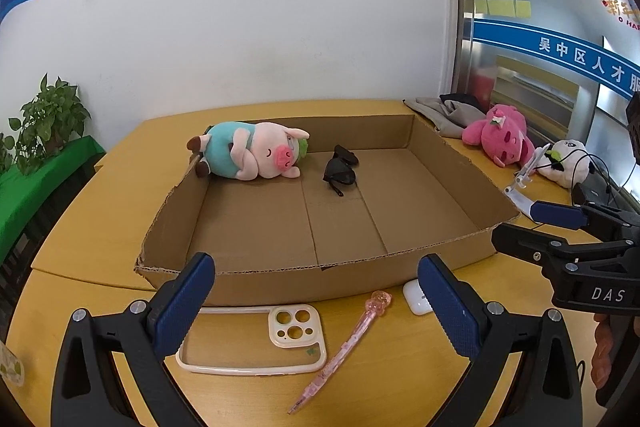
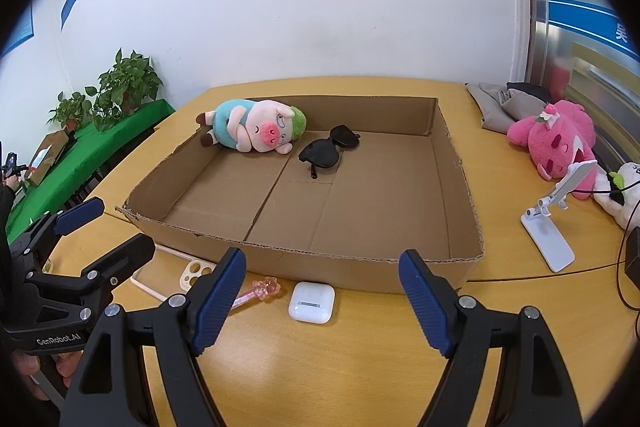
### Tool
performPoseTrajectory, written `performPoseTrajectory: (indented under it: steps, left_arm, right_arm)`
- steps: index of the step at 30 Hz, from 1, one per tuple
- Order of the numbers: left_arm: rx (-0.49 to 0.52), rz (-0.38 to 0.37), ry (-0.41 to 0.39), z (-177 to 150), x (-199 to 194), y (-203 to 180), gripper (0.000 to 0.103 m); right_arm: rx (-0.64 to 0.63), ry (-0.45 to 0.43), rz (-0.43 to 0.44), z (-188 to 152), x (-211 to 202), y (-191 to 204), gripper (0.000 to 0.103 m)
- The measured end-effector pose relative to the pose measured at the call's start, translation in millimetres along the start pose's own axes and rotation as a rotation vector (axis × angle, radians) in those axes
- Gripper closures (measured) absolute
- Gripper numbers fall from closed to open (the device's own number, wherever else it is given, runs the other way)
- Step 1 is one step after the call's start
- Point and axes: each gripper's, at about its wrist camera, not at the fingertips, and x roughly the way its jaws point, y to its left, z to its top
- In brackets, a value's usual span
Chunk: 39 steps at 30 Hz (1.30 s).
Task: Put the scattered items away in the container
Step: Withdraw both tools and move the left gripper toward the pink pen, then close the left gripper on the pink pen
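Observation:
A shallow cardboard box (image 1: 280, 279) (image 2: 360, 273) lies on the yellow table. In it are a plush pig (image 1: 250, 155) (image 2: 256, 129) and black sunglasses (image 1: 340, 167) (image 2: 326, 149). In front of the box lie a cream phone case (image 1: 280, 341) (image 2: 188, 273), a pink pen (image 1: 344, 347) (image 2: 260, 291) and a white earbud case (image 1: 414, 297) (image 2: 312, 303). My left gripper (image 1: 316, 299) (image 2: 102, 225) is open and empty above the phone case and pen. My right gripper (image 2: 322, 295) (image 1: 524, 223) is open and empty above the earbud case.
At the right stand a pink plush (image 1: 500, 137) (image 2: 556, 143), a white plush (image 1: 568, 159), a white phone stand (image 2: 554, 223) (image 1: 520, 187), grey cloth (image 2: 500, 103) and black cables. Potted plants (image 2: 124, 87) sit on a green-covered table at the left.

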Motion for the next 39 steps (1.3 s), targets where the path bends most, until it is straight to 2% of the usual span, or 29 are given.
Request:
performPoseTrajectory:
  steps: [5,8,13,18,22,26,29,31,33,35,38,39]
  left_arm:
    - [0.023,-0.028,0.044,-10.5,6.1,1.2,0.000]
    - [0.038,-0.025,0.102,-25.0,15.2,5.3,0.000]
    - [0.058,-0.073,0.238,-55.1,34.6,10.6,0.000]
    - [0.096,-0.101,0.313,-74.3,54.0,5.7,0.002]
    - [0.094,-0.118,0.394,-85.6,71.3,3.9,0.013]
    - [0.139,-0.091,0.382,-86.5,68.2,-1.2,0.021]
    - [0.160,-0.078,0.388,-84.8,66.1,-2.9,0.037]
    - [0.157,-0.112,0.413,-85.3,65.3,-3.0,0.054]
    - [0.133,-0.159,0.454,-89.9,66.4,-2.9,0.057]
    - [0.159,-0.143,0.447,-91.2,62.9,-6.0,0.056]
    - [0.135,-0.158,0.451,-89.5,60.4,-4.0,0.057]
    - [0.130,-0.164,0.453,-88.9,59.5,-3.7,0.061]
  right_arm:
    - [0.016,0.014,0.003,-4.9,2.7,-6.3,0.024]
    - [0.047,0.033,0.012,-12.2,9.0,-12.8,0.024]
    - [0.084,0.079,0.040,-25.5,25.2,-17.1,0.024]
    - [0.081,0.111,0.062,-35.0,32.4,-13.1,0.024]
    - [0.092,0.128,0.074,-41.2,34.5,-15.0,0.024]
    - [0.111,0.155,0.088,-49.4,41.2,-17.0,0.024]
    - [0.127,0.175,0.111,-54.2,46.6,-14.5,0.024]
    - [0.117,0.180,0.118,-56.0,47.3,-11.6,0.024]
    - [0.104,0.186,0.126,-57.4,47.4,-8.1,0.024]
    - [0.103,0.193,0.132,-59.0,48.3,-7.2,0.024]
    - [0.115,0.204,0.138,-61.4,51.8,-6.9,0.024]
    - [0.119,0.209,0.144,-62.0,53.2,-6.6,0.024]
